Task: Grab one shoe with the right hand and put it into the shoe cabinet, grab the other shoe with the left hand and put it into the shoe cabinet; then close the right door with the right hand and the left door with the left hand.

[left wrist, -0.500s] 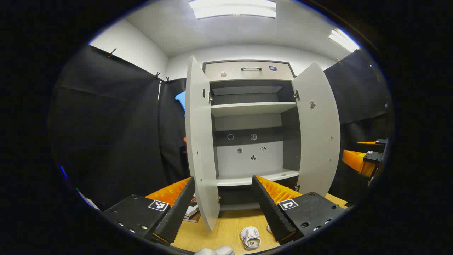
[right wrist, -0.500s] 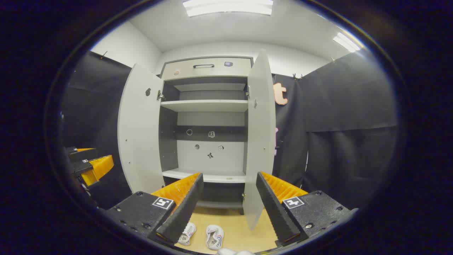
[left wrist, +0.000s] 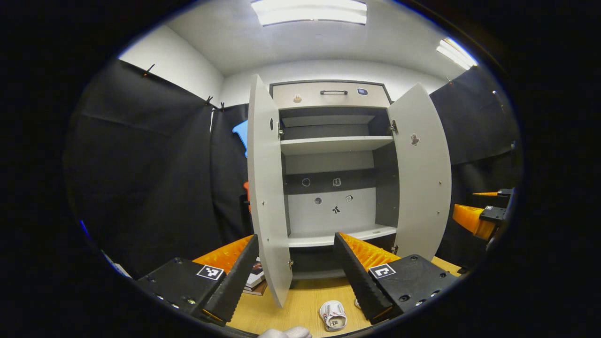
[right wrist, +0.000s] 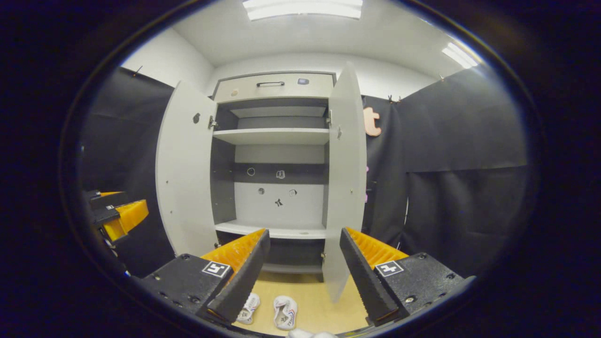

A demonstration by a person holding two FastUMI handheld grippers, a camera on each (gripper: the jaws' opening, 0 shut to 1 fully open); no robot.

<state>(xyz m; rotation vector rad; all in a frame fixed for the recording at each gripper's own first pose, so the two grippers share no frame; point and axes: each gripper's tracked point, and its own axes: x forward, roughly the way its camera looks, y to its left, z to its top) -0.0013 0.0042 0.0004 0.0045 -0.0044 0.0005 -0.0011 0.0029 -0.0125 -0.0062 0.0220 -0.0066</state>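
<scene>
The white shoe cabinet (left wrist: 333, 145) stands ahead with both doors swung wide and its shelves bare. Two small white shoes lie on the wooden floor in front of it: one shoe (left wrist: 332, 315) shows fully, and its mate (left wrist: 357, 303) peeks from behind my finger. In the right gripper view the pair appears as a left shoe (right wrist: 248, 308) and a right shoe (right wrist: 285, 312). My left gripper (left wrist: 296, 238) is open and holds nothing, above and short of the shoes. My right gripper (right wrist: 304, 232) is likewise open, with nothing between its fingers.
The left door (left wrist: 267, 188) and right door (left wrist: 420, 173) jut out toward me. A stack of books (left wrist: 256, 279) lies by the left door's foot. Black cloth walls close both sides. The other gripper (right wrist: 117, 213) hovers at the left edge.
Both grippers have shifted only slightly; the cabinet sits a little higher in the right gripper view. The shoes have not moved.
</scene>
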